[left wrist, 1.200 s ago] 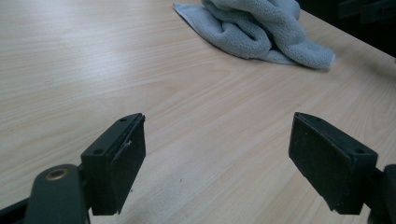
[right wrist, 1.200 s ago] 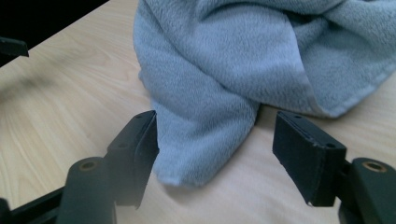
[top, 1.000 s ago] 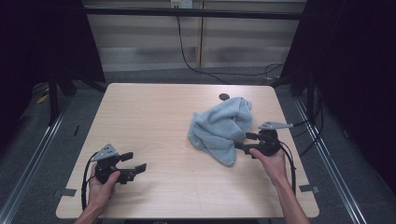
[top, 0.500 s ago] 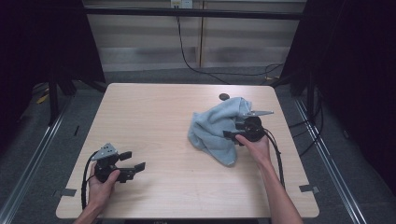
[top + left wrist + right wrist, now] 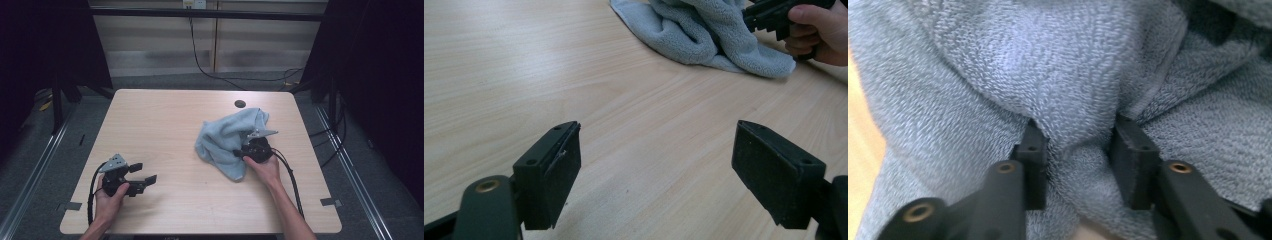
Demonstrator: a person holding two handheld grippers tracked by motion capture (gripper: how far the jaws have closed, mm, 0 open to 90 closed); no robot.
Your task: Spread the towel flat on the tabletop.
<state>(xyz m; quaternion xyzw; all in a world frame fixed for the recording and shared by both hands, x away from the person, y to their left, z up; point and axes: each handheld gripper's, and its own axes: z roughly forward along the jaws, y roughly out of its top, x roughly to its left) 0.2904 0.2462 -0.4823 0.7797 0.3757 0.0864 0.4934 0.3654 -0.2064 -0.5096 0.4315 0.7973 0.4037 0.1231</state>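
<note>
On the right half of the bench (image 5: 165,125) lies the crumpled blue towel (image 5: 225,137). The right gripper (image 5: 1079,165) has come forward from the towel's near edge into the heap, and its fingers (image 5: 1032,165) have just been closing, a fold of terry bunched between them, so a lift looks ready. Well apart, the left gripper (image 5: 659,170) rests with fingers spread wide over bare wood.
</note>
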